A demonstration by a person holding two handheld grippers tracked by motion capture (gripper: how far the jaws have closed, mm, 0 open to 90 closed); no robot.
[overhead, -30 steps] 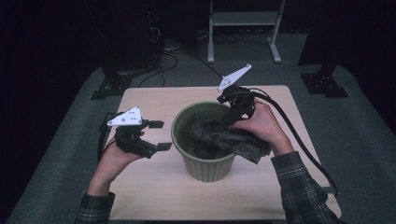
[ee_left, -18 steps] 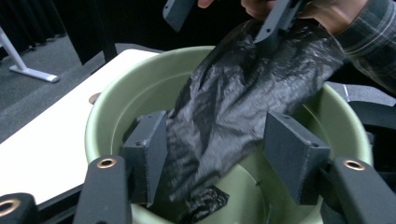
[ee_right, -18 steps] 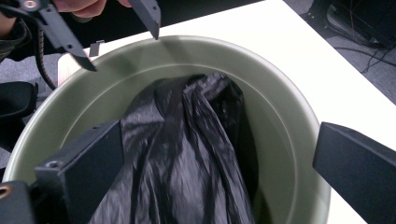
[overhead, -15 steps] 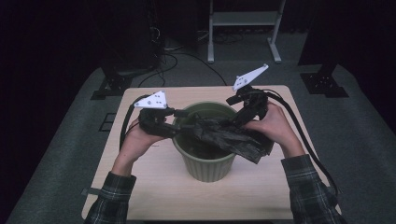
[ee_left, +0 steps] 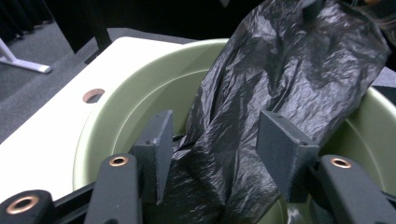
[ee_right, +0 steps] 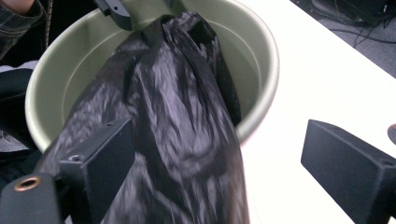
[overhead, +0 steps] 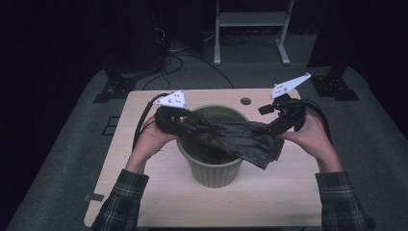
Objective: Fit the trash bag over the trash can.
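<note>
A pale green ribbed pot [overhead: 211,168] stands in the middle of the table. A crumpled black plastic bag [overhead: 235,139] stretches across its mouth and hangs over the right rim. My left gripper [overhead: 195,126] is at the pot's left rim. Its jaws have just been closing; in the left gripper view [ee_left: 219,144] the bag [ee_left: 289,70] bunches between the pads above the pot [ee_left: 140,102], not visibly squeezed. My right gripper [overhead: 263,120] is at the right rim, open wide [ee_right: 219,144]. The bag [ee_right: 177,93] drapes over its left jaw, apart from the other, before the pot [ee_right: 261,51].
The light wooden table [overhead: 269,192] has a small round hole [overhead: 246,101] near its far edge. Behind it on the grey floor are a white rack's legs [overhead: 250,60], loose cables [overhead: 178,60] and dark stand bases [overhead: 115,89] at both sides.
My left hand has moved right to the pot's rim and its jaws have narrowed around the bag. My right hand has shifted right, drawing the bag across the pot's mouth.
</note>
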